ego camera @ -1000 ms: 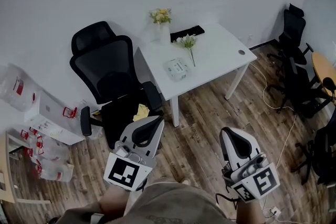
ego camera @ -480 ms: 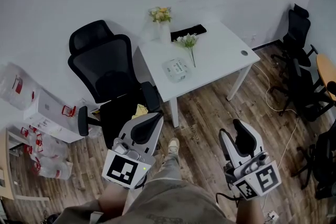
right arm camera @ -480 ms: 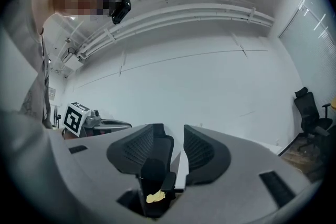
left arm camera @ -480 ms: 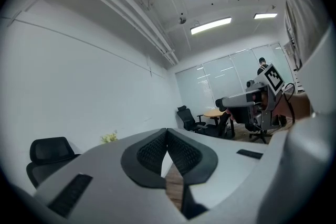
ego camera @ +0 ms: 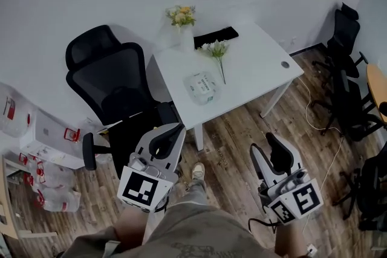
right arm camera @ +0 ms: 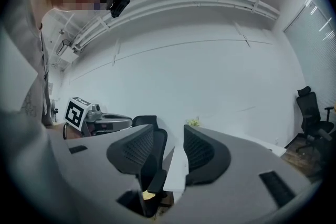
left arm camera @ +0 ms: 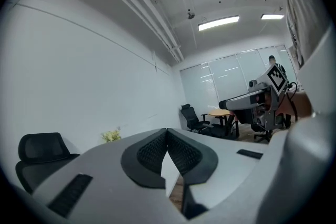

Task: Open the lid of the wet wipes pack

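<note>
Wet wipes pack (ego camera: 202, 86) lies on our tabletop (ego camera: 254, 57), upper centre. Our left claw (ego camera: 172, 131), lower left, is pressed together; our right claw (ego camera: 268, 144), lower right, has just spread, empty.

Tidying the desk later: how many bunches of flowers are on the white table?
2. A yellow bunch stands at the table's far edge by the wall; a white-flowered stem lies beside it, just beyond the wet wipes pack. None seem hidden.
</note>
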The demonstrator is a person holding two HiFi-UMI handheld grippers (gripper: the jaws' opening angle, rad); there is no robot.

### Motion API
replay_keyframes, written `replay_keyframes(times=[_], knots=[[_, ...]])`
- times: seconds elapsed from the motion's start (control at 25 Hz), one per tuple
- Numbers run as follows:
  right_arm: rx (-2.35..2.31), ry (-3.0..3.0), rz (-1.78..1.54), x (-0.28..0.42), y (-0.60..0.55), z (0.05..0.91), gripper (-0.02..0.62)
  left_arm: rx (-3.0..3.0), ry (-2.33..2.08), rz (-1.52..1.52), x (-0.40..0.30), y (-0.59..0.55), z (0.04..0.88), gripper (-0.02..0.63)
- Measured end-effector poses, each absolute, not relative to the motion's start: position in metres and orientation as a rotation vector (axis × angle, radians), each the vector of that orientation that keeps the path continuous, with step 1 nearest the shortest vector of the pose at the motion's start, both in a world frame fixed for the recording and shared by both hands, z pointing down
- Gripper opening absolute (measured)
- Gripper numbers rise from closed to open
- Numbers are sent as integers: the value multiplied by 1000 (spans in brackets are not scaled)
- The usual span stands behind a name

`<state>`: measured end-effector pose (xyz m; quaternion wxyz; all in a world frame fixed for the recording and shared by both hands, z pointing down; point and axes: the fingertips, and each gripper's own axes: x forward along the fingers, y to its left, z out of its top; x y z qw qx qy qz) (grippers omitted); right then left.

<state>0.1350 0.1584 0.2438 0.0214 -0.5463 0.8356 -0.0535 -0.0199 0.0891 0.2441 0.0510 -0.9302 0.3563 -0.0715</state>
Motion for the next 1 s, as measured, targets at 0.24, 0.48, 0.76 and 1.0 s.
replay_keyframes(times=[0.24, 0.48, 0.76, 1.0], knots=[[-1651, 2584, -329, 136, 71, 255, 186, -2835, 1075, -275, -23, 9, 252, 17], [-1662, 2644, -351, 123, -10, 264, 185, -2849, 1077, -276, -26, -72, 254, 17], [-1682, 2664, -382, 123, -78, 275, 186, -2865, 1031, -355, -20, -129, 275, 17], [-1691, 2684, -416, 130, -104, 288, 186, -2878, 1046, -388, -17, -148, 283, 17]])
